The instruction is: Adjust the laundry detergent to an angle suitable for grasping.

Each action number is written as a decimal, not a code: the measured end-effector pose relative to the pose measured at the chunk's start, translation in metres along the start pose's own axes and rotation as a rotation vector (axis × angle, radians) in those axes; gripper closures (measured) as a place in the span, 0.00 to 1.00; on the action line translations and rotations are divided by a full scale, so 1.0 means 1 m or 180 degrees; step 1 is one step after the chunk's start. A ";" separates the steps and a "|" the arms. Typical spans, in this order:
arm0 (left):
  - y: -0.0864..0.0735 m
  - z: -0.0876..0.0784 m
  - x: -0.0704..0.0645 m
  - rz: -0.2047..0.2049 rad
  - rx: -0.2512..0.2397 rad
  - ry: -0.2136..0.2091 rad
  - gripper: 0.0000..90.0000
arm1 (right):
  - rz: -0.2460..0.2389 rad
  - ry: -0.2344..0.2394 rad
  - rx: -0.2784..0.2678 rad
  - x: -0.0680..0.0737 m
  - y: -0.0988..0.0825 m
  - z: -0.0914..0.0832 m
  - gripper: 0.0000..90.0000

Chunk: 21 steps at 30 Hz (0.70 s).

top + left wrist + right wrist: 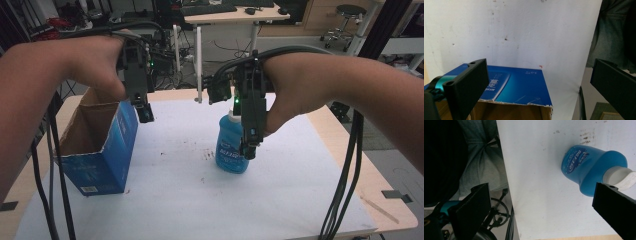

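Nothing is being gripped yet: the left gripper [145,113] is being held open above the box [102,150], the right gripper [249,146] open beside the bottle [231,145], which is standing on the table [175,200], seemingly unpacked.

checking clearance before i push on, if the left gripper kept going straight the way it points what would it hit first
Most likely the blue cardboard box: the open left gripper looks down over its torn rim and blue wall. Beyond that lies the white table. Depth is hard to judge here.
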<state>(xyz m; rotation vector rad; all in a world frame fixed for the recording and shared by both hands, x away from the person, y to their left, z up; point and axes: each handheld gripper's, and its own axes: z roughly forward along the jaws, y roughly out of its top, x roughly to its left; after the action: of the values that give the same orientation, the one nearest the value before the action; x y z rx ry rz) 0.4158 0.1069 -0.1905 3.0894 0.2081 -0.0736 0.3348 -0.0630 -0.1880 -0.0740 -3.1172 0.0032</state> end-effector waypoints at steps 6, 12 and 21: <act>0.004 0.002 0.001 -0.0009 0.0032 -0.0008 0.02 | -0.0003 0.0030 -0.0040 -0.005 -0.004 0.002 0.01; 0.008 0.005 0.000 -0.0043 0.0069 -0.0005 0.02 | -0.0034 0.0057 -0.0051 -0.009 -0.008 0.007 0.01; 0.015 0.005 0.000 -0.0051 0.0029 0.0001 0.02 | -0.0073 0.0045 -0.0072 -0.011 -0.011 0.009 0.01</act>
<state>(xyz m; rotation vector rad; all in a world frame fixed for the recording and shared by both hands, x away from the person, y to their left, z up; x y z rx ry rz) 0.4174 0.0919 -0.1949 3.0970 0.2334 -0.0749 0.3449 -0.0748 -0.1972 -0.0383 -3.1042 -0.0328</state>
